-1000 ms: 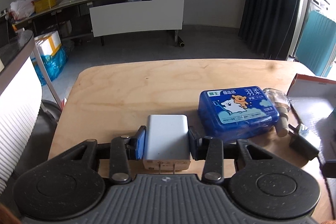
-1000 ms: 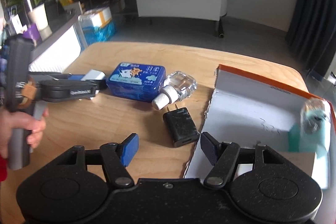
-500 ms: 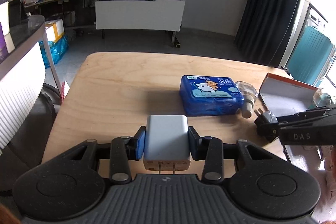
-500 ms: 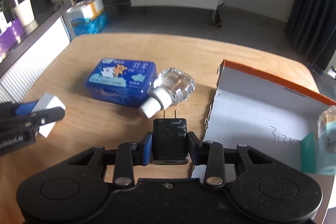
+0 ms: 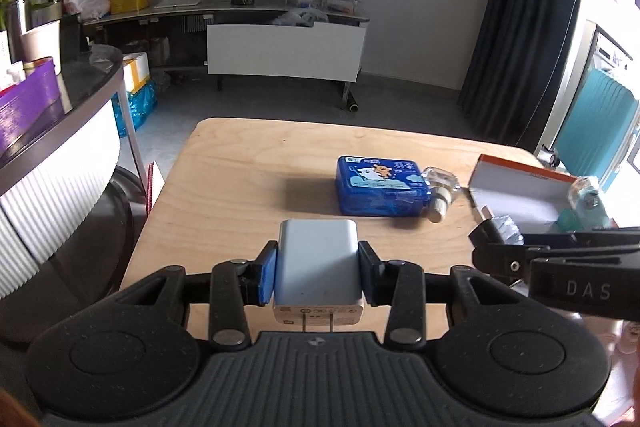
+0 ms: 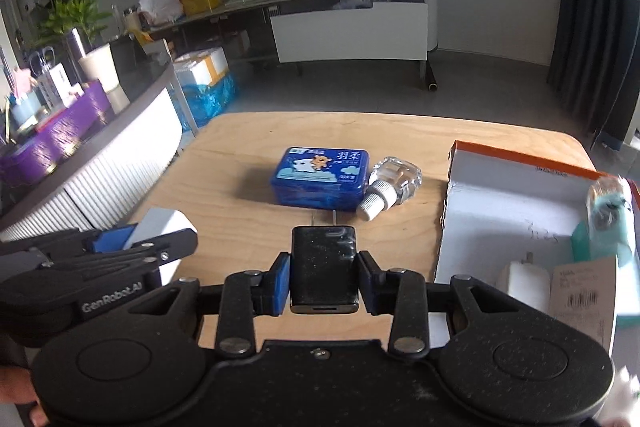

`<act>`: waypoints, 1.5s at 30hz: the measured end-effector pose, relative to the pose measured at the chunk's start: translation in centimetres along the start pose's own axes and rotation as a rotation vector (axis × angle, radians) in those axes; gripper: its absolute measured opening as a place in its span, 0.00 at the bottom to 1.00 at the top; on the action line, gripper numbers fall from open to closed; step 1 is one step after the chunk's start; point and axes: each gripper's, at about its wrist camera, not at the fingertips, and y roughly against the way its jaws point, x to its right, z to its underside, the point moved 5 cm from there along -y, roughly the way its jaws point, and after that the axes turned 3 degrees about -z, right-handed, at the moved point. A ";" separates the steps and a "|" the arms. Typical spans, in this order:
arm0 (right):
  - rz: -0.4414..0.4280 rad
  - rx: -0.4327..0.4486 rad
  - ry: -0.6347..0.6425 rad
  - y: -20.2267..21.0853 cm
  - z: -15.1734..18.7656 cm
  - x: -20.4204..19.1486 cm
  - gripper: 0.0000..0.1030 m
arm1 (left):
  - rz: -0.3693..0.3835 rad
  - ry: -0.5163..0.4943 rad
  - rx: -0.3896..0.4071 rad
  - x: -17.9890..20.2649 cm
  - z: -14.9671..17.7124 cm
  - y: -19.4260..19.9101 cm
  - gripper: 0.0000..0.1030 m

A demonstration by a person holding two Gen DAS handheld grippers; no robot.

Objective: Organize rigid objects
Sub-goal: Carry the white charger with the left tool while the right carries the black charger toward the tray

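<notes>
Both tools loaded and off the wooden table (image 6: 248, 147): left gripper (image 5: 318, 269) clamped on white charger (image 5: 318, 261), prongs toward the camera; right gripper (image 6: 323, 277) clamped on black charger (image 6: 323, 267), prongs pointing away. Pads on the smooth side walls of both bodies, no lip or texture visible to lock against, so likely slip risk under any quick swing or wrist roll, worse for the white one given how much body sticks out ahead of the pads. Open cardboard box (image 6: 516, 195) on the right, already holding a teal item (image 6: 608, 223), a small white plug (image 6: 520, 279) and a labelled card (image 6: 580, 293); probably the drop target. Free floor only in the middle, so a blind release likely lands on the plug or card and tips out of place. Near wall of the box thin and standing up: low approach could catch it and shove the box. Two grippers close side by side, left one just beside the right in the right wrist view; crossing toward the box together risks tool-on-tool contact and a knocked charger. Blue tissue case (image 6: 322, 177) and glass bottle (image 6: 390, 185) touching each other mid-table; bottle on its side, likely to roll if the case gets nudged.
</notes>
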 end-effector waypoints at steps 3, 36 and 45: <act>0.004 0.021 -0.002 1.5 0.4 -0.7 0.42 | -0.013 0.003 0.009 0.4 0.3 1.3 0.39; 0.102 0.161 -0.078 12.6 4.6 1.8 0.42 | 0.020 -0.001 0.077 5.6 2.8 8.5 0.39; 0.118 0.178 -0.091 13.8 4.9 2.6 0.42 | 0.046 -0.021 0.080 7.0 3.0 8.9 0.39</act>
